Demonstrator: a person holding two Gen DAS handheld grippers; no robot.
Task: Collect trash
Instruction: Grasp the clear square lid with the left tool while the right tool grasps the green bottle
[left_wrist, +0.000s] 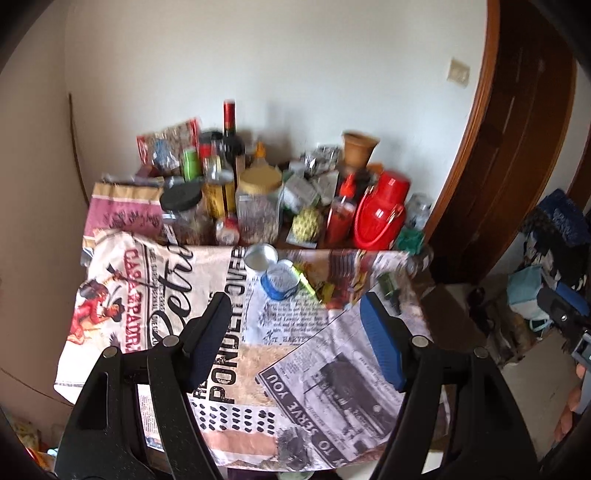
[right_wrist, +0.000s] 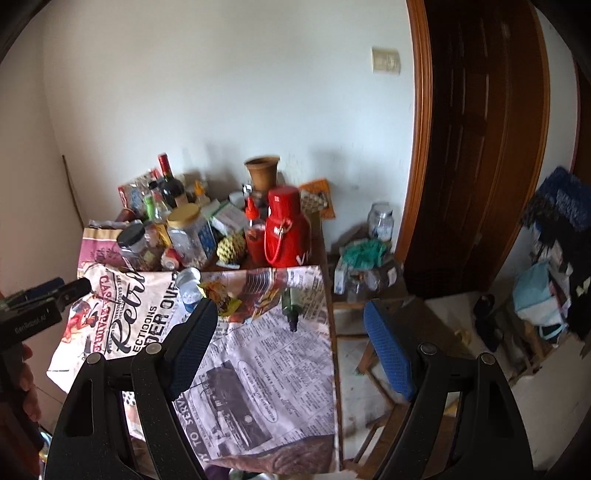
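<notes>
On the newspaper-print cloth (left_wrist: 332, 369) lie an opened blue tin can (left_wrist: 280, 278), its round lid (left_wrist: 260, 256), crumpled yellow-green wrappers (left_wrist: 314, 286) and a small green bottle (left_wrist: 389, 286) on its side. My left gripper (left_wrist: 295, 314) hangs open above the cloth, short of the can, with nothing between its fingers. In the right wrist view the can (right_wrist: 190, 291), wrappers (right_wrist: 221, 295) and green bottle (right_wrist: 291, 302) lie ahead. My right gripper (right_wrist: 290, 314) is open and empty over the cloth's right edge.
Jars (left_wrist: 258, 206), a wine bottle (left_wrist: 231, 136), a red thermos (left_wrist: 382, 210), a clay pot (left_wrist: 358, 147) and packets crowd the table's back against the wall. Right of the table stand a low wooden stand with clutter (right_wrist: 369, 266), a brown door (right_wrist: 480, 147) and piled bags (right_wrist: 546, 288).
</notes>
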